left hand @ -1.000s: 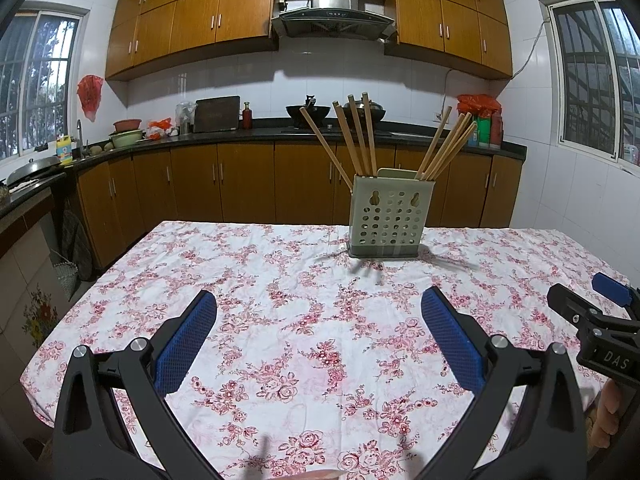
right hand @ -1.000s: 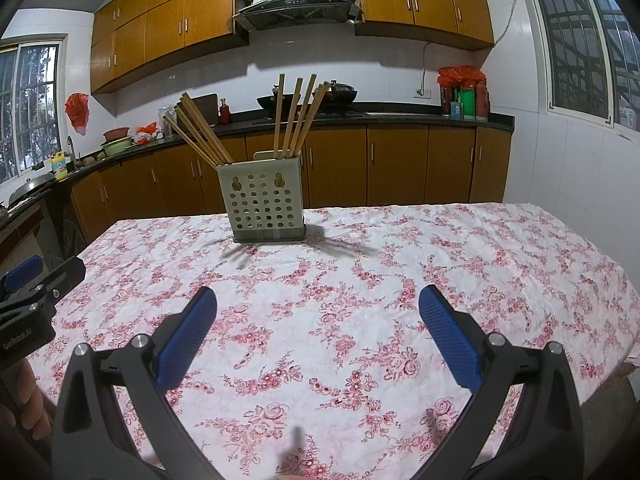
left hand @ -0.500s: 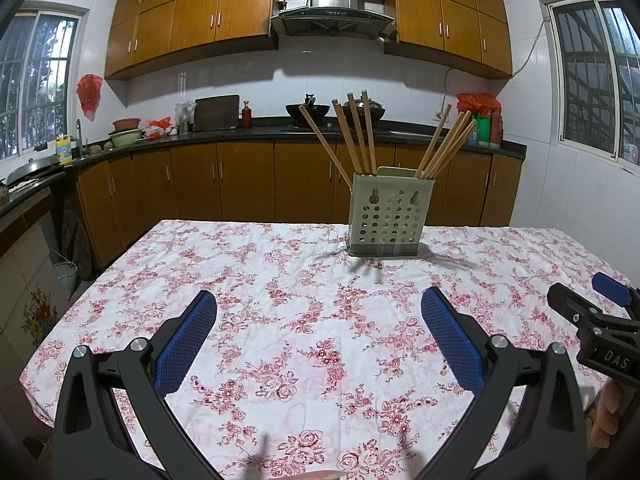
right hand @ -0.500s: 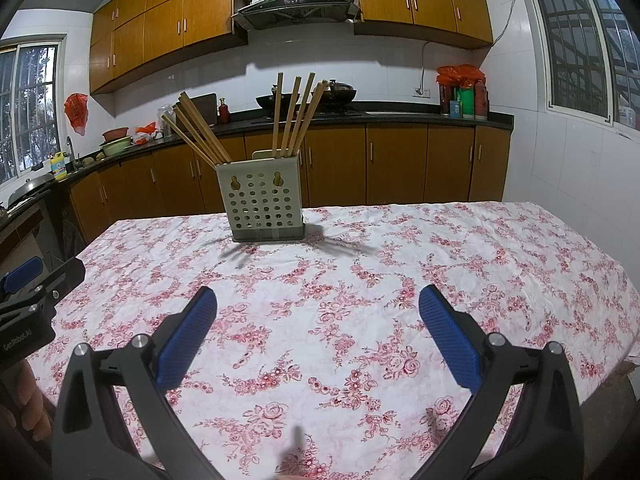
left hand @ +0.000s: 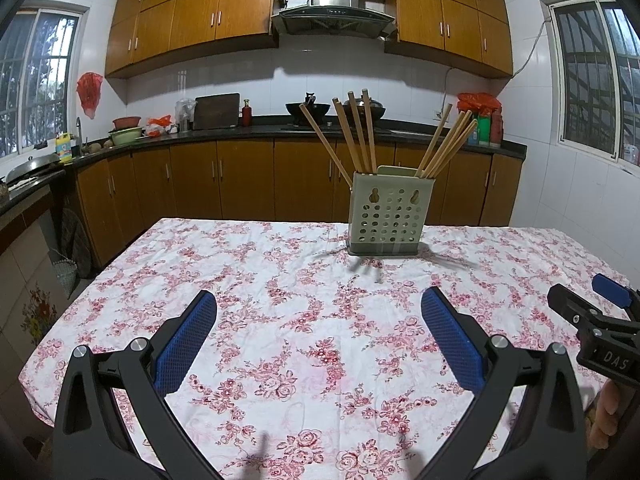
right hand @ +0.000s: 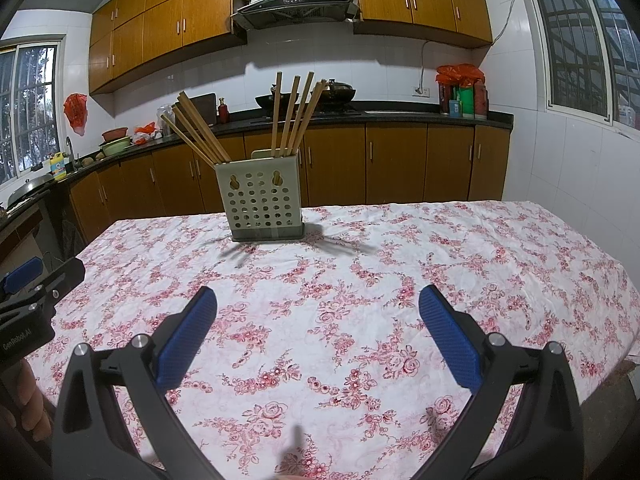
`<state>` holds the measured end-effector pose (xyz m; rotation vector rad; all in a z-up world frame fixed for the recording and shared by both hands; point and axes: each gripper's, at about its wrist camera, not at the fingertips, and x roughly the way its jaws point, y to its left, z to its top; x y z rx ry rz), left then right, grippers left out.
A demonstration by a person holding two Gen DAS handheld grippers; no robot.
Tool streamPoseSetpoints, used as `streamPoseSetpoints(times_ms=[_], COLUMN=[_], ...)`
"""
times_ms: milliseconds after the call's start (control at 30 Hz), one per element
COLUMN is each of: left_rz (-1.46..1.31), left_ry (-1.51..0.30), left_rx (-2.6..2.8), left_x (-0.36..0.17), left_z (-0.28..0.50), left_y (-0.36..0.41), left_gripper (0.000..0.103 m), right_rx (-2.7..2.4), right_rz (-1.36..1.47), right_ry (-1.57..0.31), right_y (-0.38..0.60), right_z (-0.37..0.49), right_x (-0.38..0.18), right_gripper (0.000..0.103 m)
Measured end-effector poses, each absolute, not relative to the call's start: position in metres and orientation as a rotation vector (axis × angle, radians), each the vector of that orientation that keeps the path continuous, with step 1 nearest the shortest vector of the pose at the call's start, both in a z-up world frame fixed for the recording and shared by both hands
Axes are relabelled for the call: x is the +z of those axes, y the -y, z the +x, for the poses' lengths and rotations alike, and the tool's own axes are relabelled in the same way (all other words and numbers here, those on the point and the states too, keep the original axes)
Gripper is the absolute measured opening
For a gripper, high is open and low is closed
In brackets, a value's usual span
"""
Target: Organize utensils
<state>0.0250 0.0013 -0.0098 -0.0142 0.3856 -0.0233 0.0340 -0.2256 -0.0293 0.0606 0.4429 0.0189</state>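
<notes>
Two tools hover low over the near edge of the surface (left hand: 280,264), both with their blue-padded jaws spread wide and nothing between them: the left tool (left hand: 318,336) and the right tool (right hand: 318,332) side by side, each catching the other at the edge of its view. Well ahead of them, toward the far edge, a perforated pale-green holder (left hand: 390,214) stands upright on the floral cloth (right hand: 360,280). All the chopsticks in sight are already in it, in two bunches: one group (left hand: 354,132) leans toward the left in the left wrist view, the other (left hand: 446,144) leans right, so they seem to sit in separate compartments, though the divider itself is hidden. No loose utensil lies anywhere on the cloth in either view. Judging from this, the sorting looks finished or very nearly so; if anything is left, it would be straightening the splayed sticks or fetching items that lie out of view.
</notes>
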Motion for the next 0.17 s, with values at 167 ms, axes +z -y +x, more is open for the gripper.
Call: streamPoseSetpoints(times_ms=[167], left_rz=[-0.013], left_ry=[-0.390], left_rx=[-0.026], left_x=[-0.0096], left_z=[0.0260], left_y=[-0.0014], left_gripper=[0.101], right_rx=[0.020], right_rz=[0.061], right_ry=[-0.444], right_y=[0.2262], right_z=[0.0345], right_x=[-0.0289], right_gripper=[0.099])
